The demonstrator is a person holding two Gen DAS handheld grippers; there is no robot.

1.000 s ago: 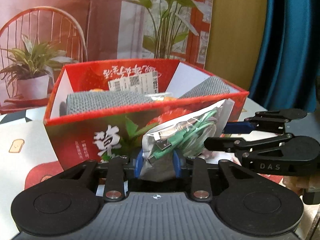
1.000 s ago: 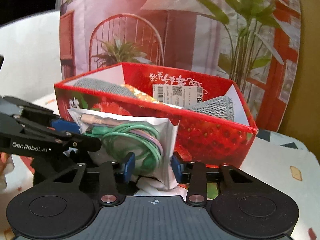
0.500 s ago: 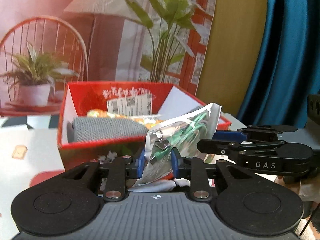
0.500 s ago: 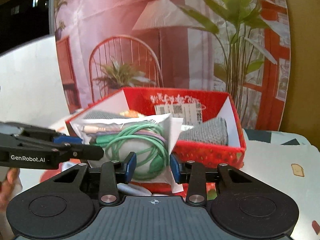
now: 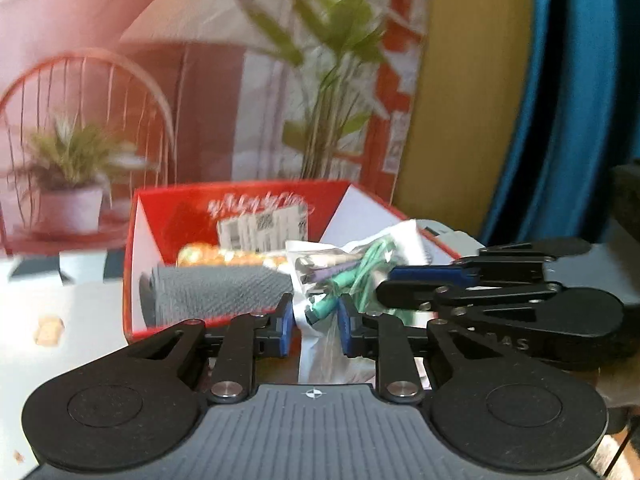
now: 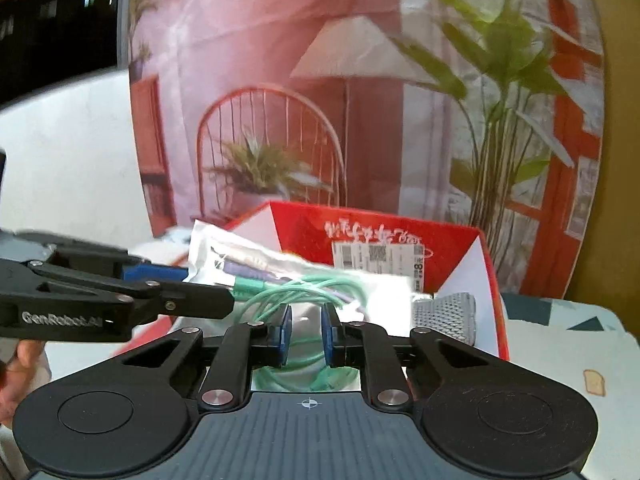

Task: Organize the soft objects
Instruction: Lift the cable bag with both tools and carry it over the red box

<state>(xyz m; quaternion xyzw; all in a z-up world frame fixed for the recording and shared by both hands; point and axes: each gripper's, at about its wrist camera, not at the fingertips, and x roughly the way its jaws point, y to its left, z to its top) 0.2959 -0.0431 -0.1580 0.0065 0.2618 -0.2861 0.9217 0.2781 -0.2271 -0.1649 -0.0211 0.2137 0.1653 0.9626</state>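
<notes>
A clear plastic bag of green and purple cables (image 5: 340, 276) (image 6: 304, 292) hangs between both grippers, above the near rim of the red strawberry box (image 5: 176, 216) (image 6: 452, 236). My left gripper (image 5: 314, 320) is shut on the bag's left end; my right gripper (image 6: 306, 334) is shut on its right part. Each gripper shows from the side in the other's view, the right one (image 5: 480, 296) and the left one (image 6: 120, 300). Inside the box lie a grey knitted roll (image 5: 216, 292), a second grey roll (image 6: 444, 312) and an orange item (image 5: 212, 254).
The box stands on a white patterned tablecloth (image 5: 60, 320) (image 6: 560, 344). A printed backdrop with a chair, lamp and plants (image 6: 360, 100) rises behind. A blue curtain (image 5: 580, 100) hangs at the right. A hand (image 6: 20, 372) shows at the lower left.
Both grippers have risen with the bag and moved it toward the box; the box now sits lower and farther in both views, and its inside shows more.
</notes>
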